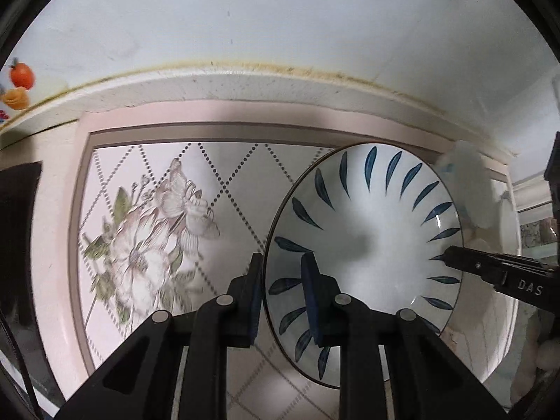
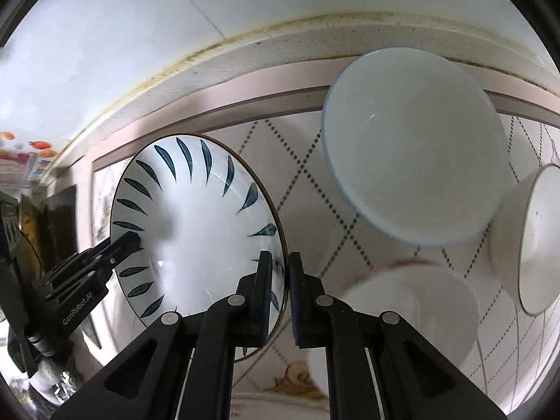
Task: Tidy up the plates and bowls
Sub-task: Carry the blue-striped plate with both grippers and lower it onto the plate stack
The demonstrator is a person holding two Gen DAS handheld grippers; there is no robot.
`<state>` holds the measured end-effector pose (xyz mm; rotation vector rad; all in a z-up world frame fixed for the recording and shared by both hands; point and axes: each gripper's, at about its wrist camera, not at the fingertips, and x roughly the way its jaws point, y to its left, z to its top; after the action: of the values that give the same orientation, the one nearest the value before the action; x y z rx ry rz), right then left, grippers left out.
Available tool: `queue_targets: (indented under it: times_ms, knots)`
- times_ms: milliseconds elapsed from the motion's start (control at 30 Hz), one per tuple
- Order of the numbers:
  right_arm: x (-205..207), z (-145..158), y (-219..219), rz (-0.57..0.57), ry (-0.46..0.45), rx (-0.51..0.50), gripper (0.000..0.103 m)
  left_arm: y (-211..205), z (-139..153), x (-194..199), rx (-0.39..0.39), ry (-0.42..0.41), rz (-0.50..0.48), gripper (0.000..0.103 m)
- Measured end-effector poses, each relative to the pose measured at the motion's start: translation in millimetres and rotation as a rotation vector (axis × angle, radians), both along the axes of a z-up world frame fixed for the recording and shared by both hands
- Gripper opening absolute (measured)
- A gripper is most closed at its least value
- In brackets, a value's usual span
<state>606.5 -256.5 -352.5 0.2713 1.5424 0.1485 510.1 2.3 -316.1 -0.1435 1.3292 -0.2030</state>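
Now I have the leaf-patterned plate (image 1: 367,245) face-up over the floral tablecloth (image 1: 147,245), roughly level; being round, it has no long axis. My left gripper (image 1: 284,290) points steeply down and is clamped on the rim at the plate's nine o'clock; my right gripper (image 2: 281,290), equally steep, is clamped on the rim at three o'clock. White glaze, dark-blue leaf strokes radiating round the well, thin dark edge. At one o'clock from the right gripper sits a white bowl (image 2: 413,147).
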Motion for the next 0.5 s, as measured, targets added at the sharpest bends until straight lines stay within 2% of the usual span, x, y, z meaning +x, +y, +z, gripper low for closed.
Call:
queue_targets:
  times_ms: [267, 367, 500]
  knots:
    - [-51, 53, -8, 0.053, -0.043, 0.051, 0.011, -9, 63, -58, 0.000, -0.064, 0.002, 0.019]
    - [-81, 71, -16, 0.080, -0.056, 0.059, 0.010, -21, 70, -77, -0.002, -0.071, 0.006, 0.019]
    - [-118, 82, -25, 0.100, -0.052, 0.070, 0.010, -38, 72, -105, -0.004, -0.063, 0.002, 0.019]
